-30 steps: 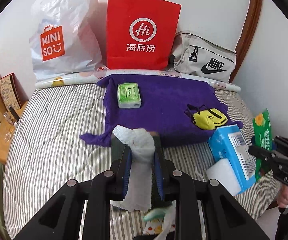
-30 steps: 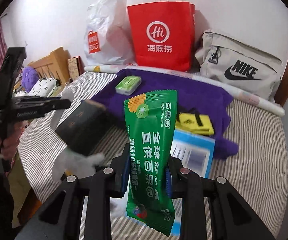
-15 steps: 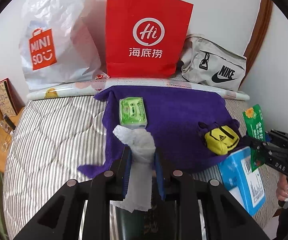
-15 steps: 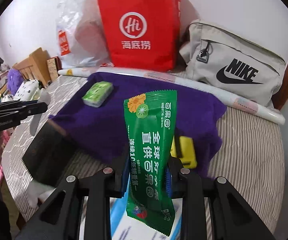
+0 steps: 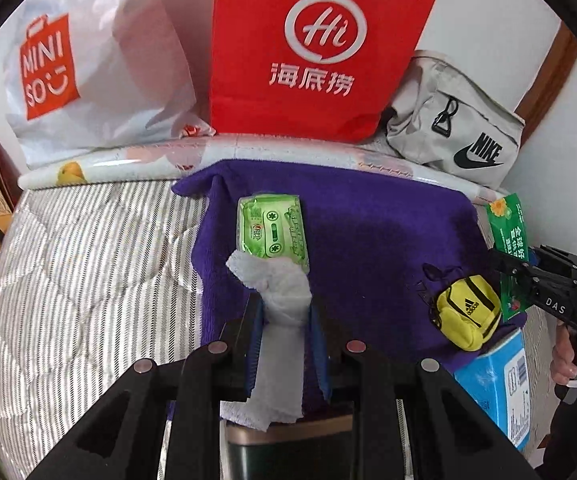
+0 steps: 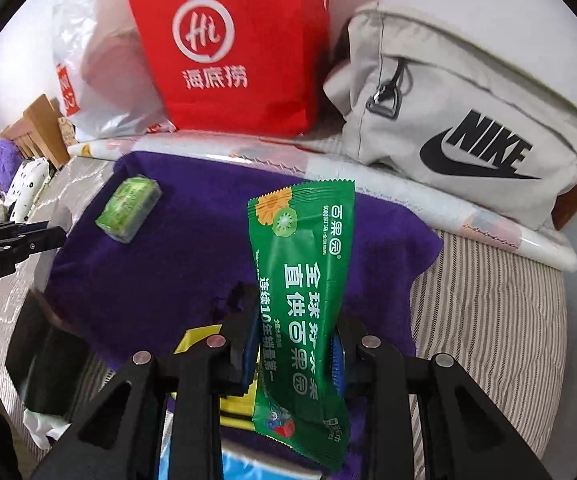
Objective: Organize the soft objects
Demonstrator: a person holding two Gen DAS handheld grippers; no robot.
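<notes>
Left gripper [image 5: 286,316] is clamped on a white tissue [image 5: 280,344], low in the centre of its frame, just below the green tissue pack [image 5: 273,231] lying on the purple towel [image 5: 376,236]. Right gripper [image 6: 294,344] pinches a green wet-wipe packet [image 6: 304,292], upright at centre frame over that towel. A yellow mini backpack [image 5: 466,322] sits at the towel's lower right.

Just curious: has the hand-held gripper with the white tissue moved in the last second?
Yes. The left hand-held gripper with the tissue has advanced toward the red bag, now over the purple towel.
</notes>
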